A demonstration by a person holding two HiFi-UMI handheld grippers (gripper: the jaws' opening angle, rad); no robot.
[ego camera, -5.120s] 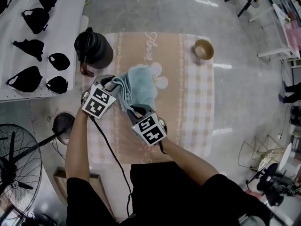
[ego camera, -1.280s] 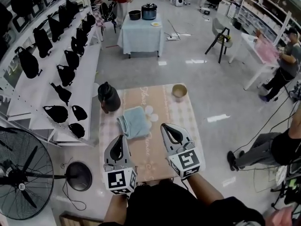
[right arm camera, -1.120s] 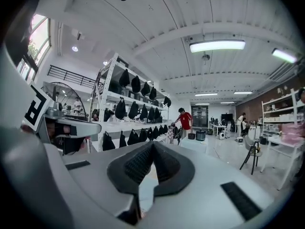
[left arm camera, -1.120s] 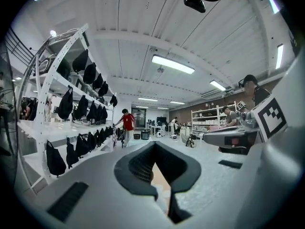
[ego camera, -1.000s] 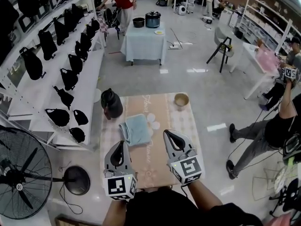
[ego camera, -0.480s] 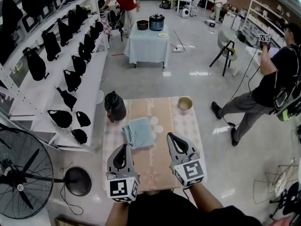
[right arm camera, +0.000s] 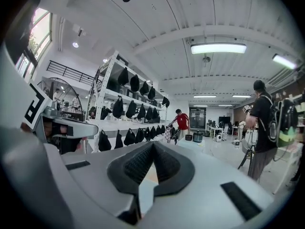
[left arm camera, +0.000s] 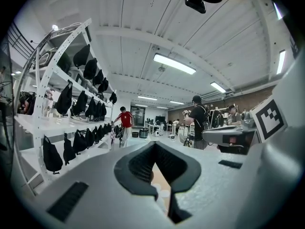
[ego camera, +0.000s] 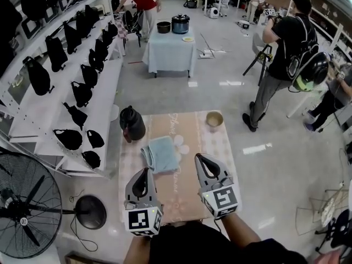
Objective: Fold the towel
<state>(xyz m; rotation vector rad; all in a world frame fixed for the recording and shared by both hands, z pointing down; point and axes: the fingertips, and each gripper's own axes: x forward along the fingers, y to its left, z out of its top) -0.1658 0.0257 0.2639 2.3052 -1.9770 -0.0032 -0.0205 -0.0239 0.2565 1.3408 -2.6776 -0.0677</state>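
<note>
A light blue towel (ego camera: 160,154) lies folded on the low table (ego camera: 217,147) with the beige patterned cloth, left of its middle. Both grippers are raised level near the table's front edge, well short of the towel. My left gripper (ego camera: 143,174) is shut with nothing in its jaws, and so is my right gripper (ego camera: 201,159). In the left gripper view the left gripper (left arm camera: 153,152) points out over the room with its jaws together. The right gripper (right arm camera: 151,146) in its own view is the same. The towel is hidden behind the jaws in both gripper views.
A black kettle (ego camera: 132,124) stands at the table's back left corner and a small brown bowl (ego camera: 214,119) at the back right. White shelves (ego camera: 91,100) with black bags run along the left, a fan (ego camera: 22,202) at lower left. A person (ego camera: 283,51) with a backpack walks at the right.
Both grippers keep their place and stay shut. The person at the right has walked farther away, toward the back of the room. The towel has not moved in the last second.
</note>
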